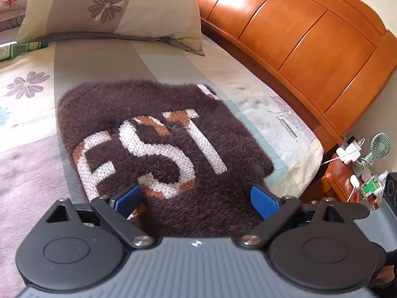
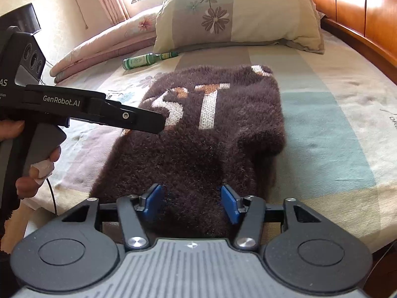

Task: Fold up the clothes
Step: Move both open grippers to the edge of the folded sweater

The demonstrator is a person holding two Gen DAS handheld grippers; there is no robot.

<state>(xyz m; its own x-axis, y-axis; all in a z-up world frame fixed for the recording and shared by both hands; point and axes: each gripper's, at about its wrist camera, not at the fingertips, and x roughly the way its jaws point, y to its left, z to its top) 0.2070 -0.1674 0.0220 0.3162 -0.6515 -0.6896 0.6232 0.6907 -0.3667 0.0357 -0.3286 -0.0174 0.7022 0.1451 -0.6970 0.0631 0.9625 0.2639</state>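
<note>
A fuzzy dark brown sweater (image 1: 158, 134) with white and orange letters lies folded into a narrow strip on the bed; it also shows in the right wrist view (image 2: 211, 129). My left gripper (image 1: 196, 196) is open, its blue pads (image 1: 264, 202) spread wide just over the sweater's near edge. My right gripper (image 2: 191, 202) is open over the sweater's plain near end, with brown fabric between the pads (image 2: 229, 202). The left gripper's body (image 2: 94, 109) shows from the side in the right wrist view, over the sweater's left part.
A floral pillow (image 2: 235, 15) and a folded quilt (image 2: 104, 44) lie at the bed's head. A green bottle (image 2: 146, 59) lies beyond the sweater. A wooden headboard (image 1: 310, 39) runs along the right. A nightstand (image 1: 347, 176) holds chargers and a small fan.
</note>
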